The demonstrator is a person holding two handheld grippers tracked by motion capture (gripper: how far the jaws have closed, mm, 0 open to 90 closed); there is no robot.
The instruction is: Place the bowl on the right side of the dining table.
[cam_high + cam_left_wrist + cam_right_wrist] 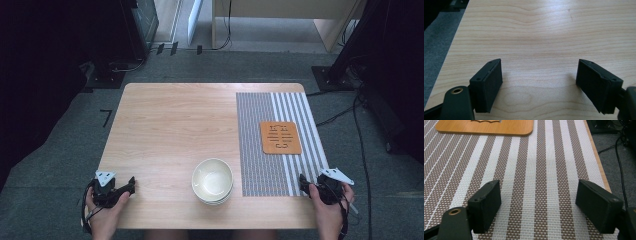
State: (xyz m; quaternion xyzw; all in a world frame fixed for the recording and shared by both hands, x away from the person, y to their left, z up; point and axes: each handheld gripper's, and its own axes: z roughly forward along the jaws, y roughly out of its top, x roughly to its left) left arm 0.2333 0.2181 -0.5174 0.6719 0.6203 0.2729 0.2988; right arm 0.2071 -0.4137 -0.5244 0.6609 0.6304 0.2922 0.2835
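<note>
High view, left to right: the left gripper [131,187] rests in a hand at the near left corner of the pale wooden worktop [170,125], pointing right toward the bowls. The left gripper view has its jaws wide apart over bare wood, holding nothing. Near the front edge, about midway, sits a stack of cream bowls [213,181], nested, just left of the striped woven placemat [260,145] and not touching it as far as I can tell. On the mat's far right half lies a flat orange wooden trivet [280,137]. The right gripper [303,181] sits at the mat's near right corner; the right gripper view shows its jaws also spread, empty, above the stripes, with the trivet's edge ahead.

The bowls are the likeliest thing to be picked up. Risks, as I judge them: pinching only the top rim could lift one bowl and drag or rattle the ones beneath; smooth glaze may slip from the pads; a nudge could push the stack off the close front edge.
</note>
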